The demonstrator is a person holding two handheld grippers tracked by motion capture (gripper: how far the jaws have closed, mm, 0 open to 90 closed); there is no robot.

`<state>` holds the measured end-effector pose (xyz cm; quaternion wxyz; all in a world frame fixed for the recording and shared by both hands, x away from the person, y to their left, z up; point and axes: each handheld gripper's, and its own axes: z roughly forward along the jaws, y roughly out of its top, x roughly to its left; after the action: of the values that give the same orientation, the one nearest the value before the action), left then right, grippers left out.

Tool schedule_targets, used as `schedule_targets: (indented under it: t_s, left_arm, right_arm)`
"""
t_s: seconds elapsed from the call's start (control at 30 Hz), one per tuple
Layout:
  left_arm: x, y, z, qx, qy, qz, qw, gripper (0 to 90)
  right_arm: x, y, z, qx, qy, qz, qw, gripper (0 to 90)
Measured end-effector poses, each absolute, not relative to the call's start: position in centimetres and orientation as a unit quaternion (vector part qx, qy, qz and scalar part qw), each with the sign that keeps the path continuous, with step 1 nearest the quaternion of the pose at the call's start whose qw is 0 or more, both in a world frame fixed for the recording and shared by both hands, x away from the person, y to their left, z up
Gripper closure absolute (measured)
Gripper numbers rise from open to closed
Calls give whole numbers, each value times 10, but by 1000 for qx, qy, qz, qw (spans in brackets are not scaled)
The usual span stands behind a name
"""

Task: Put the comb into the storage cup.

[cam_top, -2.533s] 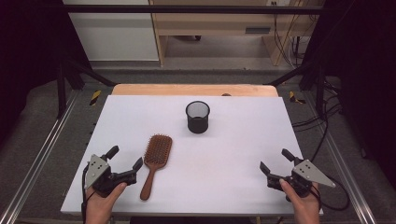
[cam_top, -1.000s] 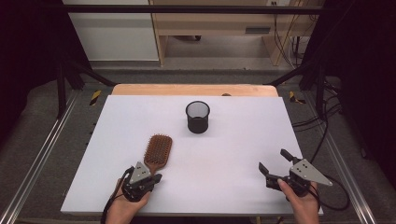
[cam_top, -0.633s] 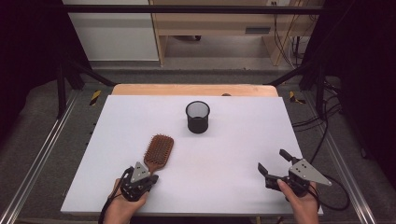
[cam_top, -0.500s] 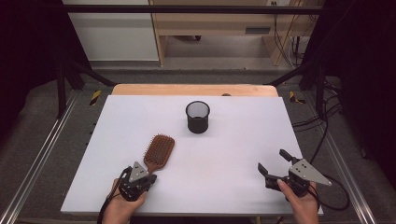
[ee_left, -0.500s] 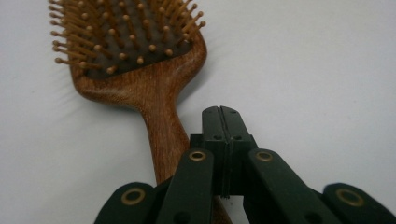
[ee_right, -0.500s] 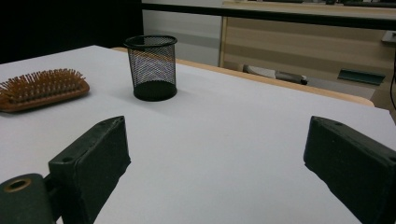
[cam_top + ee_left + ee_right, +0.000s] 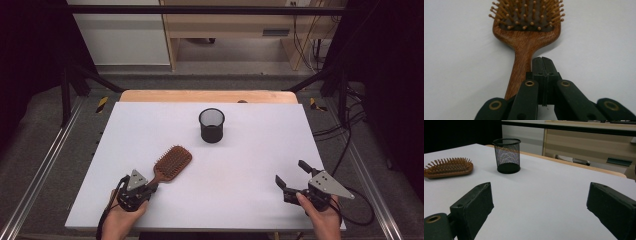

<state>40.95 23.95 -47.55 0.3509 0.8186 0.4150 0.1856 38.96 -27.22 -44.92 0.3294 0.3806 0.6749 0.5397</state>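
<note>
Left gripper (image 7: 542, 75): jaws pressed together with nothing between them, lying just beside the wooden hairbrush (image 7: 170, 163) handle at the white table's (image 7: 250, 165) near-left. Right gripper (image 7: 292, 179): jaws apart, empty, at the near-right, well apart from the brush.

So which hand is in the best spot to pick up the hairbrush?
The left. The left gripper sits right at the hairbrush handle, jaws shut beside it, not on it. The right gripper rests open on the far side of the table, well away from the brush.

No text, label, brand, number or sign can be read anywhere.
</note>
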Motion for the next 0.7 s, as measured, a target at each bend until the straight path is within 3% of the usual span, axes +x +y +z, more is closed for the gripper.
schedule_targets:
  t_s: [0.7]
  left_arm:
    - [412, 252, -473, 812, 419, 193, 358, 898]
  right_arm:
    - [390, -272, -450, 381, 677, 539, 326, 68]
